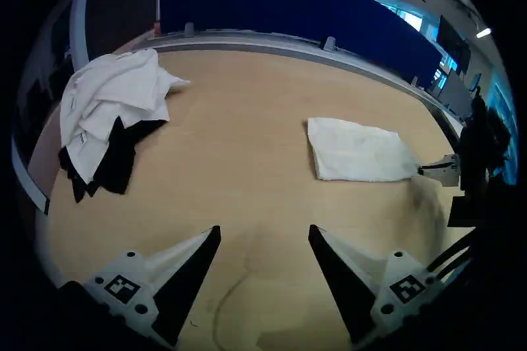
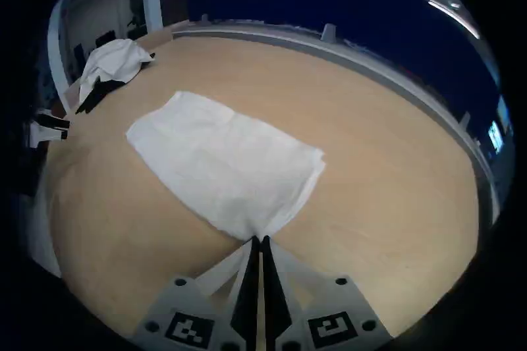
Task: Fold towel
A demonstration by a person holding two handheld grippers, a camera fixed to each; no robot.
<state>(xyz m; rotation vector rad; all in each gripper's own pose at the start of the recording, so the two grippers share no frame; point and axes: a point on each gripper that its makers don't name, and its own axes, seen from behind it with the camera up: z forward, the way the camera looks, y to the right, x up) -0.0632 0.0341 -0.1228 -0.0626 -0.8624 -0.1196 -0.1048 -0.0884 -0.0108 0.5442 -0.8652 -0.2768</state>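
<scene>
Now, in your left gripper view, your left gripper (image 1: 263, 227) hangs over the wooden table (image 1: 250, 120). Its two fingers are spread wide, with nothing between them. The white towel (image 1: 359, 151) lies flat on the table, off to the right. Your right gripper (image 1: 421, 168) touches one corner of it. A heap of white and black clothes (image 1: 109, 110) sits far to the left. In your right gripper view, the fingers are pressed together, pinching a corner of the towel, which lies spread out just ahead.
</scene>
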